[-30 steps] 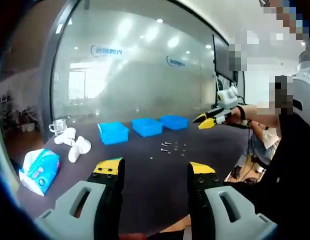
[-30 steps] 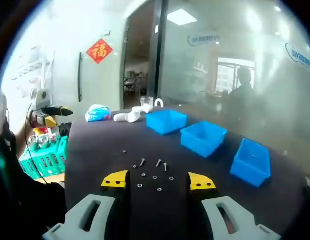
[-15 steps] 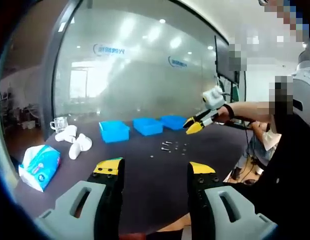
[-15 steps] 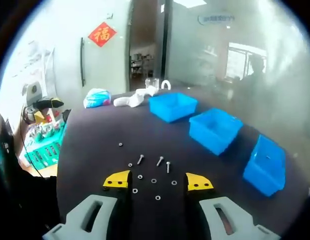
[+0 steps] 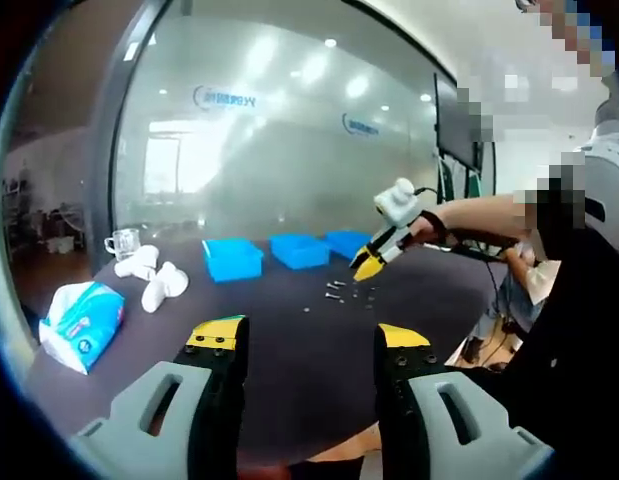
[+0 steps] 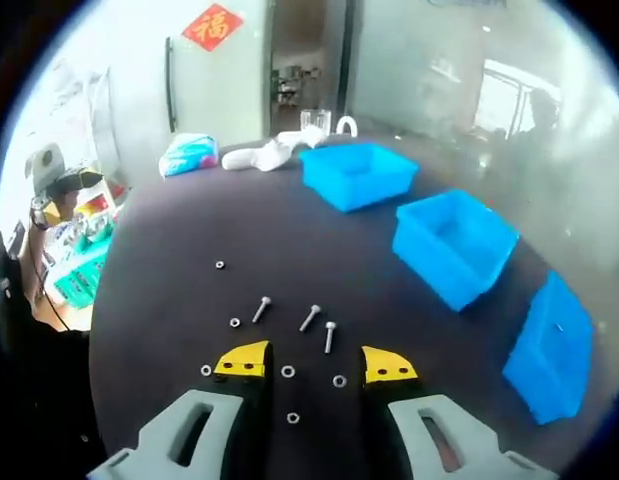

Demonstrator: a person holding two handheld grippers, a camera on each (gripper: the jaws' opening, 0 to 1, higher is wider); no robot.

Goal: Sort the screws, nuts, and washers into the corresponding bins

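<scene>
Three small screws [image 6: 309, 318] lie on the dark table [image 6: 159, 300], with several nuts and washers [image 6: 288, 371] scattered around them. My right gripper [image 6: 315, 362] is open and hovers low over this hardware, one washer showing between its jaws. From the left gripper view, the right gripper [image 5: 374, 262] tilts down just above the hardware [image 5: 339, 290]. Three blue bins [image 6: 359, 172] [image 6: 454, 243] [image 6: 554, 345] stand in a row beyond. My left gripper [image 5: 309, 337] is open and holds nothing, back at the table's near edge.
A blue tissue pack [image 5: 79, 320], rolled white cloths [image 5: 159, 285] and a glass mug [image 5: 122, 243] sit at the table's left end. A green basket [image 6: 79, 280] stands beside the table. A glass wall runs behind the bins. A person's arm [image 5: 469, 218] reaches over the table.
My right gripper has dropped down and forward over the scattered hardware, which now sits between and under its jaws. In the left gripper view it swung left and lower. The left gripper stayed put.
</scene>
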